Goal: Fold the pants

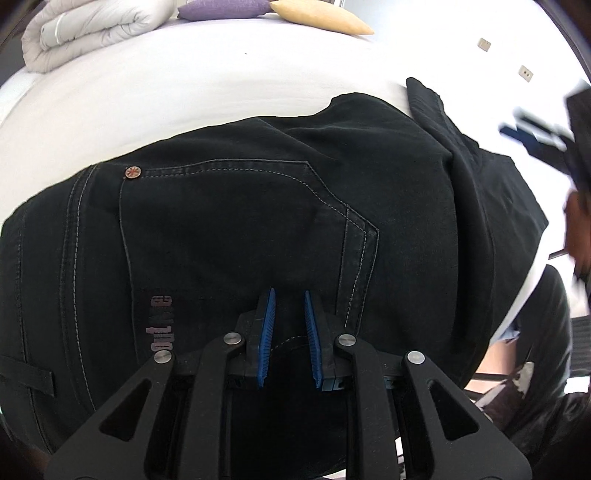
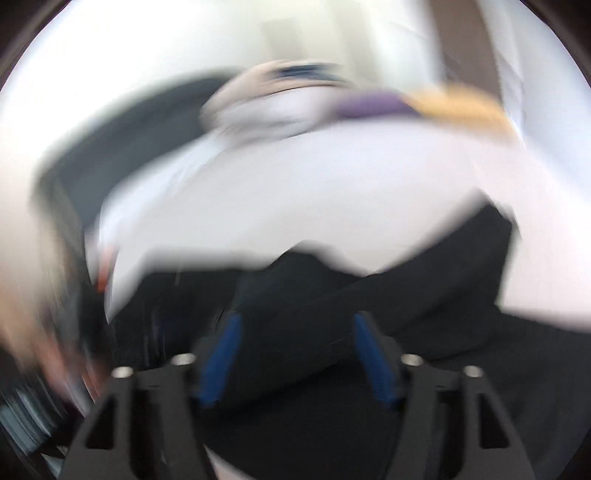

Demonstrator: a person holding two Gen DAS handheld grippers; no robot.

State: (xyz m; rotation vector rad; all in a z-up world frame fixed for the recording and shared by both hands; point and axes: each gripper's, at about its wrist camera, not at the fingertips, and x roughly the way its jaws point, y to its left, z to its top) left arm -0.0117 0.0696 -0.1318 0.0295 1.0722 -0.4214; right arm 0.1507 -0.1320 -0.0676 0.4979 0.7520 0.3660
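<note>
Left claw [image 1: 289, 295] slightly parted, I grip nothing, over black jeans [image 1: 258, 206] | right claw [image 2: 295, 321] wide, empty | bed [image 1: 184, 85].

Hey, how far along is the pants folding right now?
Partly done: the black pants lie on the white bed, back pocket up, with a fabric layer lapped over at the right. In hand: nothing clearly; the left claw hovers slightly open above the pocket, and the right claw is open, its view blurred. Left: the final fold and tidying.

A home bedroom

White-sheeted bed [image 1: 184, 85]; rolled duvet [image 1: 81, 29]; purple cushion [image 1: 221, 8] beside yellow cushion [image 1: 321, 16]
</note>
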